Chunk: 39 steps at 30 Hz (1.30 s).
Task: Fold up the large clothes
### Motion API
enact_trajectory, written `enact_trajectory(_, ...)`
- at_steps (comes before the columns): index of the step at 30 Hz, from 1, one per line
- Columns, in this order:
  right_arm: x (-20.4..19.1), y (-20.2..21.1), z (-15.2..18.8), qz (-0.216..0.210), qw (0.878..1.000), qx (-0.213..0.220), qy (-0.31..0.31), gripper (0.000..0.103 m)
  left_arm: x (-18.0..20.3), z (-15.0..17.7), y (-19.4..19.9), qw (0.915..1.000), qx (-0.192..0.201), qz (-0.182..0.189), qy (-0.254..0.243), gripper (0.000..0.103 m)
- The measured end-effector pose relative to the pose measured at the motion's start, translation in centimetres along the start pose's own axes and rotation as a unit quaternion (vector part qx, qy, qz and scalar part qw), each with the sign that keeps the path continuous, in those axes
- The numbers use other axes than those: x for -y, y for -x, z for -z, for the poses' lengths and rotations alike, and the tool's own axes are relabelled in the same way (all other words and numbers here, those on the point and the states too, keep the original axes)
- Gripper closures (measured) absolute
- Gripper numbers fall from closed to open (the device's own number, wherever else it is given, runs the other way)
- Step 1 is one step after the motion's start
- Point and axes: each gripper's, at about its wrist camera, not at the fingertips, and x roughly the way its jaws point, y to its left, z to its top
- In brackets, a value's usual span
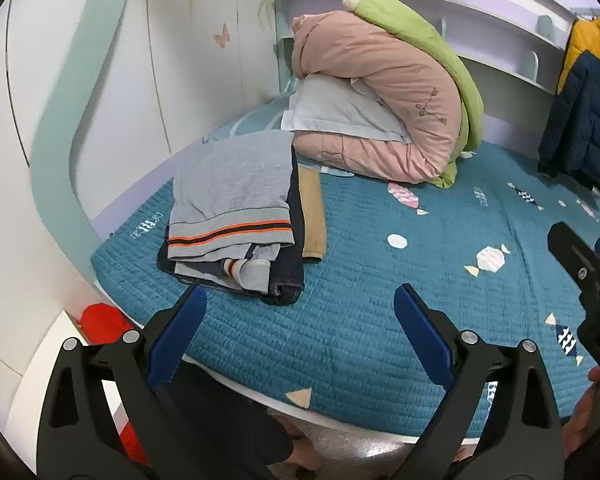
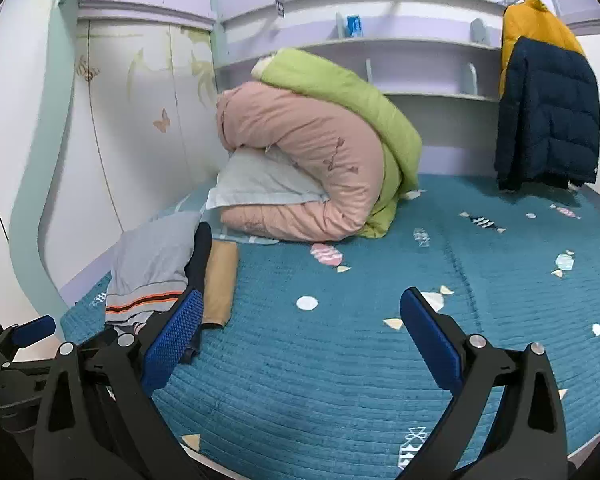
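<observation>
The left gripper hangs tilted down over the near edge of the bed, jaws spread wide with nothing between them. Just beyond it, near the bed's left edge, sits the stack of folded clothes (grey top with orange stripe uppermost, lower layers mostly hidden). The right gripper hovers alongside, equally wide and empty. A hanging jacket at the far right corner is partly cut off in the left view.
</observation>
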Motion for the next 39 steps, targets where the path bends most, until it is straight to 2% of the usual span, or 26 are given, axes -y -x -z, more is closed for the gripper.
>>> enact_trajectory(4, 0.4, 1.1, 0.7, 0.020, 1.000, 0.015, 0.009, 0.008, 0.7, 0.8, 1.4, 0.9999, 0.015, 0.005, 0.002, 0.005)
enact_trajectory(24, 1.7, 6.3, 1.0, 0.052, 0.993, 0.103, 0.010, 0.007, 3.0, 1.6, 6.8, 0.9956, 0.091, 0.015, -0.013, 0.005)
enact_trajectory(36, 2.3, 7.7, 1.3, 0.072, 0.989, 0.123, 0.025, 0.008, 2.4, 1.3, 7.5, 0.9947, 0.100, 0.024, 0.002, 0.005)
enact_trajectory(39, 2.4, 7.8, 1.3, 0.065, 0.990, 0.125, 0.022, 0.008, 2.3, 1.3, 7.5, 0.9944, 0.102, 0.029, 0.001, 0.005)
